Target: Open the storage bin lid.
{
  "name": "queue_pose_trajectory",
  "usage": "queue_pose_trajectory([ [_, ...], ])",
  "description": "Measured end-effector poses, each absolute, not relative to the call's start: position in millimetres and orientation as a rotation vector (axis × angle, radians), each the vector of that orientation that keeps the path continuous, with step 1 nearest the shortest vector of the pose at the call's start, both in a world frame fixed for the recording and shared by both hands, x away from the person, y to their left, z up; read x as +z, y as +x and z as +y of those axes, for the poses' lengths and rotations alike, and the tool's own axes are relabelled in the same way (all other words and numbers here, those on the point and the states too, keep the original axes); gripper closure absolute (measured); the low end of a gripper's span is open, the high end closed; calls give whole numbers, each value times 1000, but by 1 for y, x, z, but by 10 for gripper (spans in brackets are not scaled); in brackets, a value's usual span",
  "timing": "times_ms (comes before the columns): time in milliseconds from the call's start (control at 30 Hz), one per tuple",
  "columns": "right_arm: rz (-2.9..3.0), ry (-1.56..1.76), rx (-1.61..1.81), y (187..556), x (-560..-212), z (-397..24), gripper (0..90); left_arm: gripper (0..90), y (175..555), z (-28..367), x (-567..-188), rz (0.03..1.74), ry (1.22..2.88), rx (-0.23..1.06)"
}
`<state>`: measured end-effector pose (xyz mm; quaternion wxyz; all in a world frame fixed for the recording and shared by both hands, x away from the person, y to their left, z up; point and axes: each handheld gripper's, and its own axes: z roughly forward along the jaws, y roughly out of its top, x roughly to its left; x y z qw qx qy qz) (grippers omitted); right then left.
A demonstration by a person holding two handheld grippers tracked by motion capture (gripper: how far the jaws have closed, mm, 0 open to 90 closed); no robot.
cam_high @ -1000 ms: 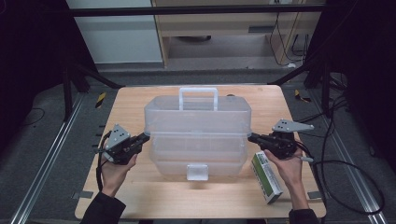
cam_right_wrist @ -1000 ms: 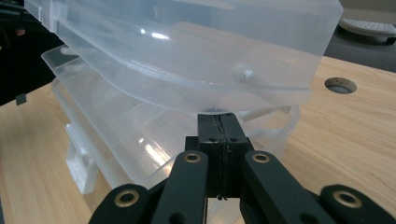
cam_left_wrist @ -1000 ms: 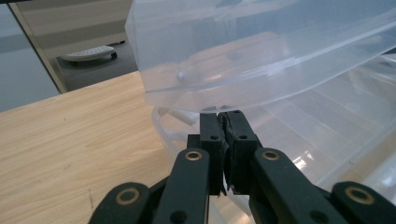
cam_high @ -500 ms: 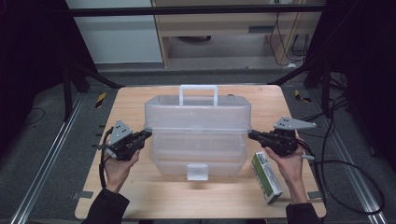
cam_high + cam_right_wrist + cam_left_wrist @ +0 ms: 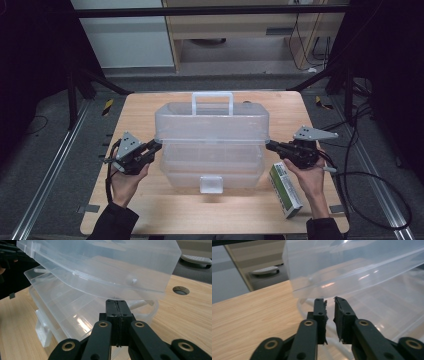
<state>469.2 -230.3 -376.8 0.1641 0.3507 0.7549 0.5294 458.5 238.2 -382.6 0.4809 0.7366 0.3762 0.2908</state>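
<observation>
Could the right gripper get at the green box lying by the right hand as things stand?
Probably yes. The green box lies bare on the table just below the right gripper, which is shut at the plastic case's lid; nothing sits between them.

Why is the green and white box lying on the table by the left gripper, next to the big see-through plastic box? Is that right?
Not quite. The green and white box lies by the right gripper, not the left one, as the high view shows. The rest holds: it lies on the table, next to the see-through plastic box.
</observation>
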Motion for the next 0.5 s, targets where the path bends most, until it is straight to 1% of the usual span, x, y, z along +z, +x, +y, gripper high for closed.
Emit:
queue_pose_trajectory([
  [267, 2167, 1005, 1501, 470, -378, -228, 900, 612, 462, 239, -383, 932, 1776, 740],
  [367, 2169, 1007, 1507, 470, -379, -227, 900, 589, 464, 236, -383, 927, 1774, 744],
  [500, 2174, 1001, 1504, 470, -379, -226, 900, 588, 469, 233, -384, 923, 1777, 741],
])
